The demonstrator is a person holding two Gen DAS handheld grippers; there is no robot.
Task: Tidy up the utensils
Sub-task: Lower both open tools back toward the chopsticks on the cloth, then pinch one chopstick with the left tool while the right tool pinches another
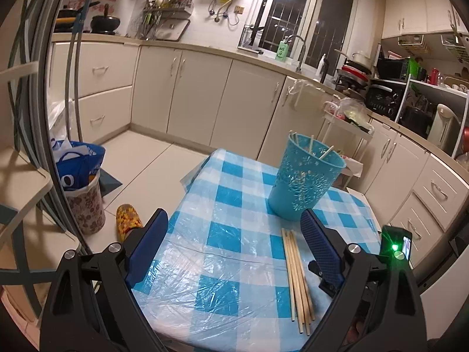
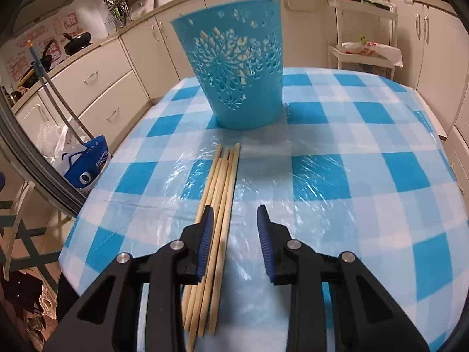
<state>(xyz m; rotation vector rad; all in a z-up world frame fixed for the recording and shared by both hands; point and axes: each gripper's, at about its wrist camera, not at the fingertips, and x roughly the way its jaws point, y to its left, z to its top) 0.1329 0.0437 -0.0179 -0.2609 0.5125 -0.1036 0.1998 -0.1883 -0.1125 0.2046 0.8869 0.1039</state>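
A blue perforated holder cup [image 1: 304, 177] stands upright on the checked tablecloth, with a few chopsticks [image 1: 310, 143] inside it. Several wooden chopsticks [image 1: 297, 275] lie in a bundle on the cloth in front of it. My left gripper [image 1: 234, 228] is wide open and empty, with the bundle just inside its right finger. In the right wrist view the holder [image 2: 237, 67] stands ahead and the bundle [image 2: 218, 205] runs under my right gripper [image 2: 233, 220], which is open, its left finger over the chopsticks, holding nothing.
The table [image 2: 366, 176] is covered by blue-white checked cloth under clear plastic. Its left edge drops to the floor, where a blue bag [image 1: 77, 164] in a bin and a slipper [image 1: 127, 217] sit. Cabinets [image 1: 190, 94] and a white rack [image 2: 363, 29] stand beyond.
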